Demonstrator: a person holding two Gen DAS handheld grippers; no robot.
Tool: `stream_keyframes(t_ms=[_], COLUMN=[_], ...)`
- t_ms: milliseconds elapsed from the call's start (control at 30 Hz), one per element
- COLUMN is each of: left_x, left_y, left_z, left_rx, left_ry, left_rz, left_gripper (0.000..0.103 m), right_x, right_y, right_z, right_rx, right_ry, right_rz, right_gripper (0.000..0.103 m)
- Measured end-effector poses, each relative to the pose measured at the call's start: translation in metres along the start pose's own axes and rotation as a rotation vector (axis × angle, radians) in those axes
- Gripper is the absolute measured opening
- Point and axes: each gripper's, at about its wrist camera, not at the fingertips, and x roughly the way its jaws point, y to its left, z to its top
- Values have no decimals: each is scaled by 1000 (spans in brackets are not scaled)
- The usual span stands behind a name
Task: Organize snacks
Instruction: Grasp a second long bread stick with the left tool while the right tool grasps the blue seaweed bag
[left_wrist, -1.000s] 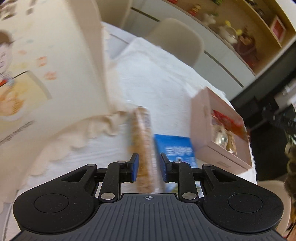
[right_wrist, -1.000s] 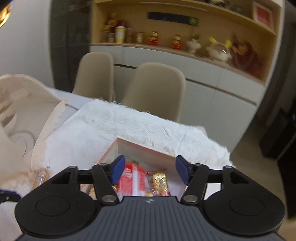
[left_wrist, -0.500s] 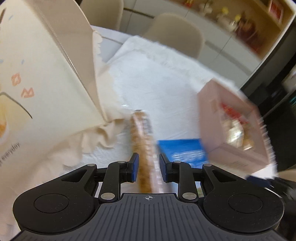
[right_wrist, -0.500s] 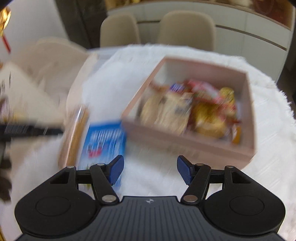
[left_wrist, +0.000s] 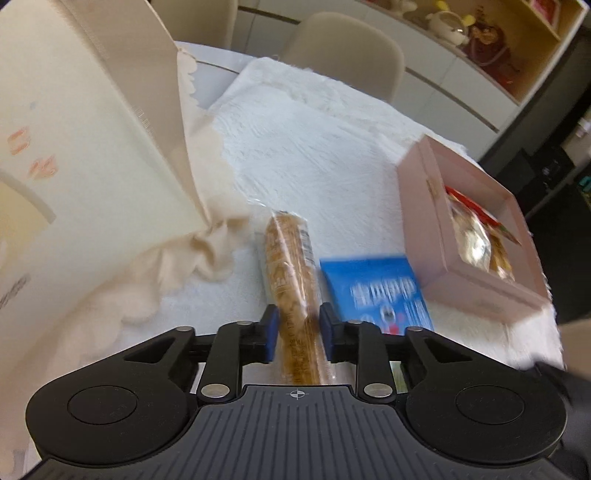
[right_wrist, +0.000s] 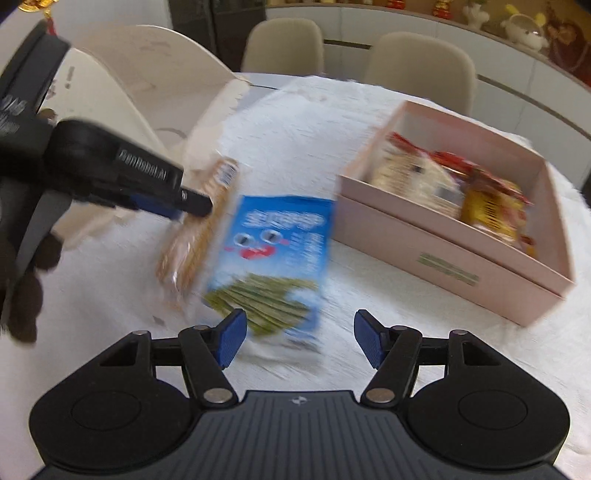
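Note:
A long clear pack of brown biscuits (left_wrist: 291, 258) lies on the white cloth, and my left gripper (left_wrist: 298, 332) is closing tight on its near end, pads pressed on both sides. The right wrist view shows that left gripper (right_wrist: 192, 201) clamped across the same biscuit pack (right_wrist: 199, 229). Beside it lies a blue snack packet (left_wrist: 376, 291). My right gripper (right_wrist: 299, 332) hovers just short of the blue packet (right_wrist: 273, 251), its jaws opening with nothing pressed between them. A pink box (right_wrist: 424, 236) holding several snack packs stands to the right.
A cream paper bag (left_wrist: 92, 147) stands at the left with crumpled cream paper at its foot. A white fluffy cloth (left_wrist: 314, 147) covers the table. Two beige chairs (right_wrist: 417, 70) stand behind it, before a sideboard. A hand (right_wrist: 22, 288) holds the left gripper.
The right gripper has swung down from facing the shelves over the pink box to hover near the blue packet. The left gripper stays on the biscuit pack and has shifted slightly.

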Motion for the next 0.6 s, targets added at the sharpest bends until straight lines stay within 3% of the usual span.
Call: stream_keyframes(t_ms=[167,267,467,600], left_x=[-34,-49,-62,-65], left_y=[15,18,11,7], left_z=[-49,-72,-97,-98], left_rx=[-70,-110,-135,-173], left_ry=[35,56,73,60], left_rz=[-55,-55,10,78], left_gripper=[26,29,45,51], right_x=[34,46,52,31], right_y=[9,14,37,32], right_z=[15,19,14,2], right_rx=[56,65,-125,-140], right_ry=[22,9,18,58], right_rz=[35,44,-11,55], right_gripper=[73,82,83,79])
